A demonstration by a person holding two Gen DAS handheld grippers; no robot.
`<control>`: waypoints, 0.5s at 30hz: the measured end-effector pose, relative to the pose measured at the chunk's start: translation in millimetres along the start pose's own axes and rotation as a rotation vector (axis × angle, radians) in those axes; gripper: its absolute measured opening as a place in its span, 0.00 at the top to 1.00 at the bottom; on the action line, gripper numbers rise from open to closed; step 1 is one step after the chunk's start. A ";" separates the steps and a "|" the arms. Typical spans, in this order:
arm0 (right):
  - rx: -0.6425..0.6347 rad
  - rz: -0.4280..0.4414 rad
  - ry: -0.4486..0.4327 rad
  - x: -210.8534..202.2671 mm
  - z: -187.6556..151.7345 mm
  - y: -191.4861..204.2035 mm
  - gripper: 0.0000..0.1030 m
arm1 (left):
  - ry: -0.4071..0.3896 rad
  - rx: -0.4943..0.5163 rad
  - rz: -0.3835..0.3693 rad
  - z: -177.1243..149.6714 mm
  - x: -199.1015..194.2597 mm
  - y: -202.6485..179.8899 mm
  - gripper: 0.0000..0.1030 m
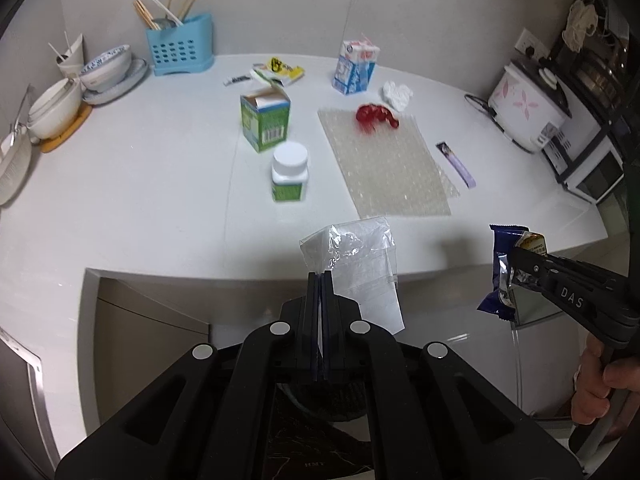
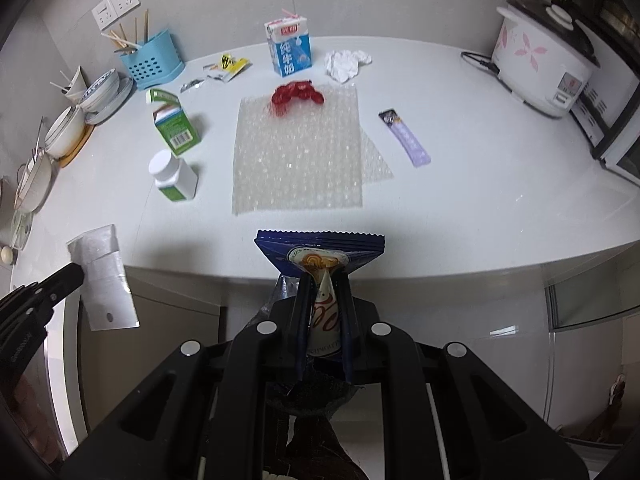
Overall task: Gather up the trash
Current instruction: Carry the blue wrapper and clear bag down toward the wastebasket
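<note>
Left wrist view: the left gripper (image 1: 320, 280), at lower centre, is pointed steeply down, fingers closed on a clear plastic bag (image 1: 356, 264) over the table (image 1: 140, 200) edge. Right wrist view: the right gripper (image 2: 322, 280) is clamped on a crumpled blue wrapper (image 2: 320, 250); chopsticks are held in a blue basket (image 2: 152, 64), upper left.

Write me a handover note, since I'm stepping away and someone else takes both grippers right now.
Left gripper: shut on a clear plastic bag, held past the counter edge.
Right gripper: shut on a dark blue snack wrapper.
Still on the white counter: bubble wrap sheet, red crumpled wrapper, white crumpled tissue, blue milk carton, green open box, white-capped bottle, purple sachet, yellow packet.
Done: two pieces picked up. Left: bin them, then collect the rest.
</note>
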State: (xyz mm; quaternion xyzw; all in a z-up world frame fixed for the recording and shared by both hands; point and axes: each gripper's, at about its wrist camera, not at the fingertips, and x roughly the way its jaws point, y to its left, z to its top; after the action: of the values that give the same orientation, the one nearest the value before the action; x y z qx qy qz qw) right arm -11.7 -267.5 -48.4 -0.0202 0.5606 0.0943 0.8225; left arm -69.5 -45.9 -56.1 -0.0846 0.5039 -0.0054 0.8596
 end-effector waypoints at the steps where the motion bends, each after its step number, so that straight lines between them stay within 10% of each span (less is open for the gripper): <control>1: -0.005 0.001 0.009 3.3 -5.4 -0.3 0.88 | 0.003 0.002 -0.003 -3.2 3.7 -0.8 1.00; 15: -0.052 0.022 0.047 50.5 -53.8 1.7 0.88 | 0.079 0.037 -0.014 -54.4 69.3 -9.4 1.00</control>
State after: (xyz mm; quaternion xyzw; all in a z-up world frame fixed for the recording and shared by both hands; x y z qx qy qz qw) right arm -43.6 -266.6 -115.0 -0.0379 0.5773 0.1174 0.8072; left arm -81.8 -69.4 -140.6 -0.0719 0.5368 -0.0244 0.8403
